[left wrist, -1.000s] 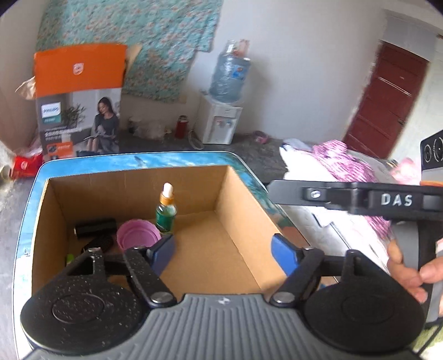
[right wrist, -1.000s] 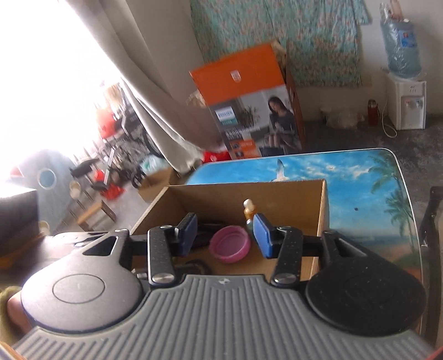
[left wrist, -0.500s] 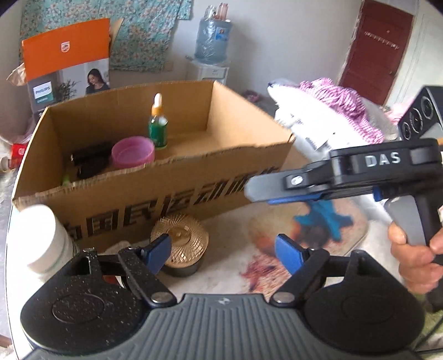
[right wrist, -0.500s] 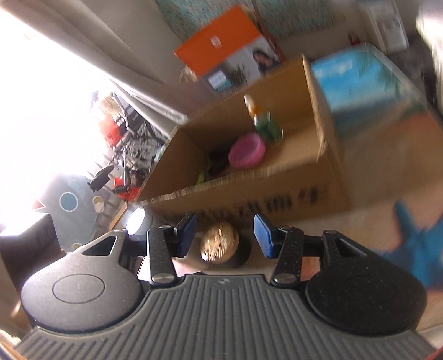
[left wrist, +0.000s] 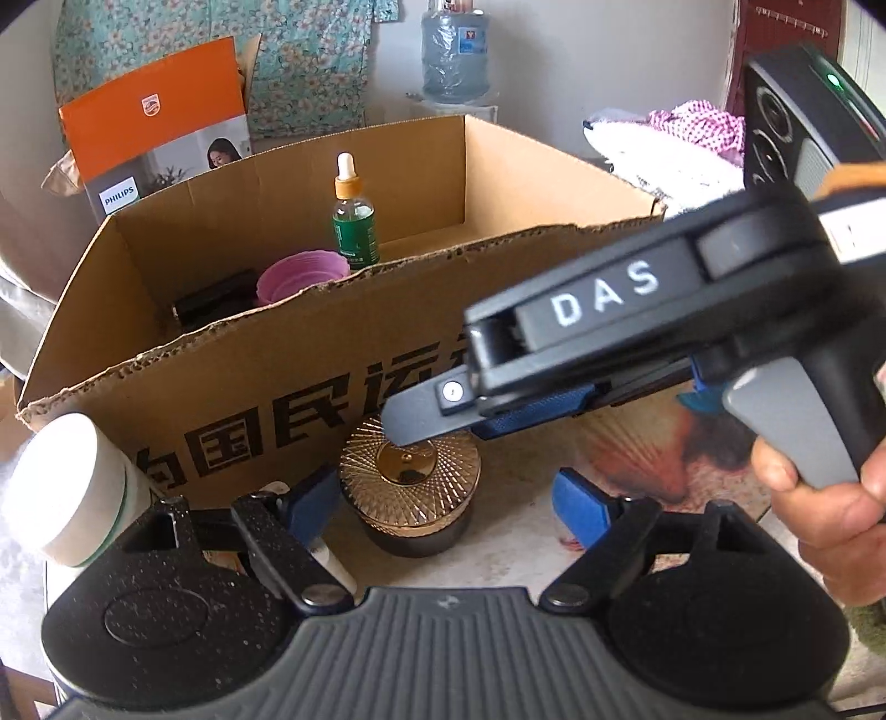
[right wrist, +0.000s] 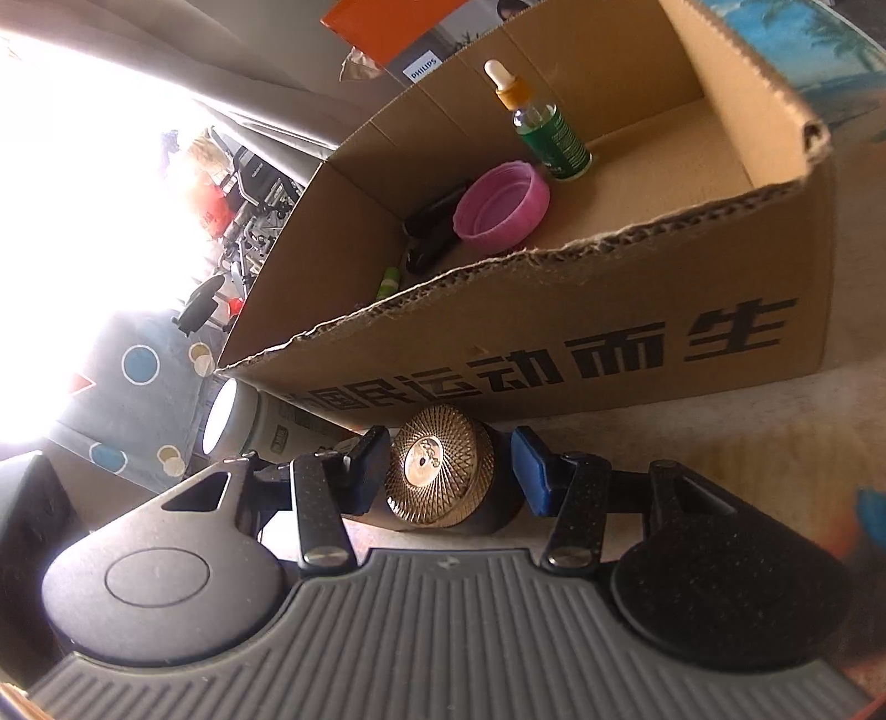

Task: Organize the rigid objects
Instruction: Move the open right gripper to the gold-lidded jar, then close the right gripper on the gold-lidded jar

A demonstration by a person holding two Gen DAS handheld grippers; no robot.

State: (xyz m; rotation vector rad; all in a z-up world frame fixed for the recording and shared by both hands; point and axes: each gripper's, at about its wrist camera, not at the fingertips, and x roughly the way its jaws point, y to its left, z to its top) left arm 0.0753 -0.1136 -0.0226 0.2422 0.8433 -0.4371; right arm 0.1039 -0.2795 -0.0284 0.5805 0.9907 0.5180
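Note:
A dark jar with a gold patterned lid (right wrist: 437, 468) (left wrist: 410, 476) stands on the table right in front of the cardboard box (right wrist: 609, 310) (left wrist: 277, 365). My right gripper (right wrist: 446, 471) is open with its blue pads on either side of the jar, not closed on it; it also shows in the left wrist view (left wrist: 443, 415), above the lid. My left gripper (left wrist: 448, 501) is open and empty, just behind the jar. Inside the box are a green dropper bottle (right wrist: 545, 127) (left wrist: 354, 216), a pink lid (right wrist: 501, 207) (left wrist: 302, 274) and dark items (right wrist: 432, 232).
A white bottle (left wrist: 66, 487) (right wrist: 243, 415) lies at the box's left corner. An orange Philips carton (left wrist: 160, 122) stands behind the box. A water dispenser (left wrist: 454, 50) and a pile of cloth (left wrist: 681, 138) are beyond. A black device (left wrist: 803, 122) is at far right.
Both grippers dropped from above the box to the table in front of it. The right gripper closed in until its pads flank the gold-lidded jar.

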